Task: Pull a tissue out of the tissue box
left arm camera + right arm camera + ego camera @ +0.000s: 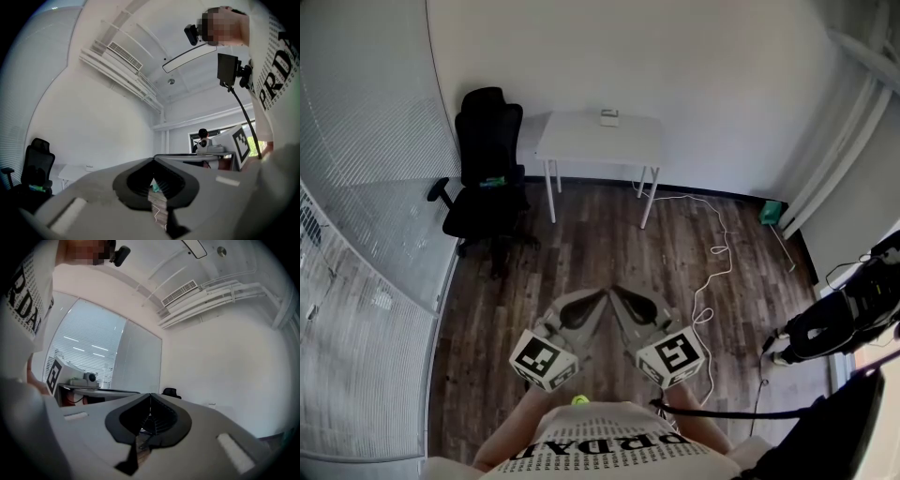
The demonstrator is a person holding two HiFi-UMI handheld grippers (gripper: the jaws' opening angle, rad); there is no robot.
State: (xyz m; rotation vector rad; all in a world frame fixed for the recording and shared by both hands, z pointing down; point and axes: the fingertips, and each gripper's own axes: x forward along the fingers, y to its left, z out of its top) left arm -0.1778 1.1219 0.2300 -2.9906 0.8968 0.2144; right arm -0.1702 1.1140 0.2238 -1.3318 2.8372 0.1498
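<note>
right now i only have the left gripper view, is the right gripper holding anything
Observer: No. The right gripper has its jaws together, with nothing between them.
Operator: ok and the tissue box, i can barely make it out on that table
Observer: A small pale box, likely the tissue box, sits at the back edge of the white table, by the wall.
Operator: anything on the floor on the way there
Observer: Yes, a white cable snakes over the wood floor, from under the table's right end toward the person.
</note>
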